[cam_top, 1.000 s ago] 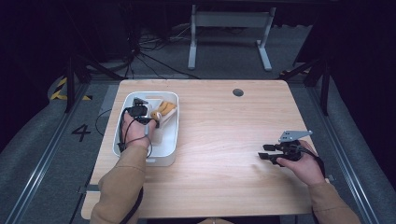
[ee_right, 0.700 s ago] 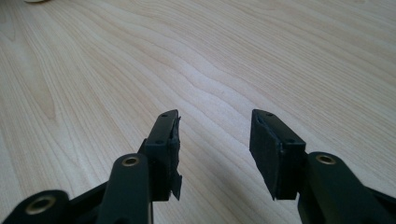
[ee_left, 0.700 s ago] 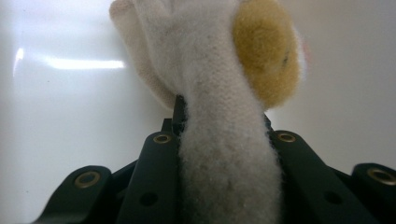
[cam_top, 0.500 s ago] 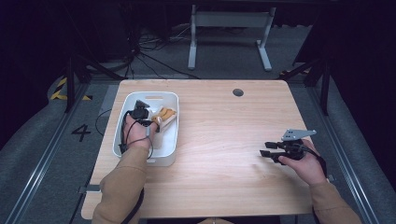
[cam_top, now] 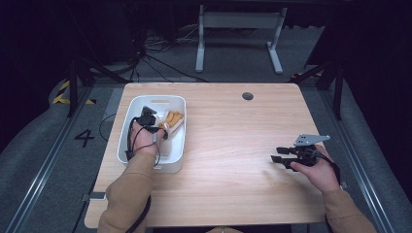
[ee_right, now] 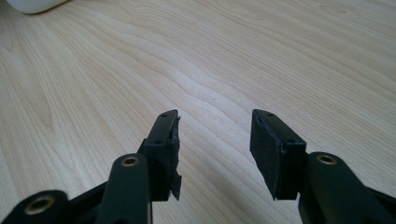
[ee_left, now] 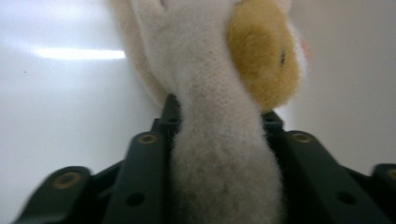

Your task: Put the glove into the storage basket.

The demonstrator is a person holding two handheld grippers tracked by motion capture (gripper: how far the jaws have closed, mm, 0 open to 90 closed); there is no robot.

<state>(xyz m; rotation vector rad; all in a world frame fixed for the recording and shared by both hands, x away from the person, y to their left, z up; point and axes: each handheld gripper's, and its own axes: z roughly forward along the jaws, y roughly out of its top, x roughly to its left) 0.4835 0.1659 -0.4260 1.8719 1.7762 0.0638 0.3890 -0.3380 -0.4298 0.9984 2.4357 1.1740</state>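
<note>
A cream and orange plush toy (cam_top: 173, 118) lies in the white bin (cam_top: 156, 99) at the table's left. My left gripper (cam_top: 162, 130) reaches into the bin. In the left gripper view a cream limb of the plush toy (ee_left: 219, 154) fills the gap between my left gripper's (ee_left: 220, 116) jaws. Both sides still touch it, though the jaws have just been opening. My right gripper (cam_top: 278, 155) rests low over the bare wood at the table's right and points left. In the right gripper view my right gripper (ee_right: 215, 140) stands open with nothing between its pads.
The wooden table (cam_top: 233, 145) has a round cable hole (cam_top: 247, 96) near its far edge. A bin corner (ee_right: 32, 4) peeks in at the top left of the right gripper view. A metal stand's legs (cam_top: 238, 43) and cables lie on the dark floor beyond.
My left gripper has shifted slightly toward the near side of the bin with the plush toy. The right hand has stayed in place.
</note>
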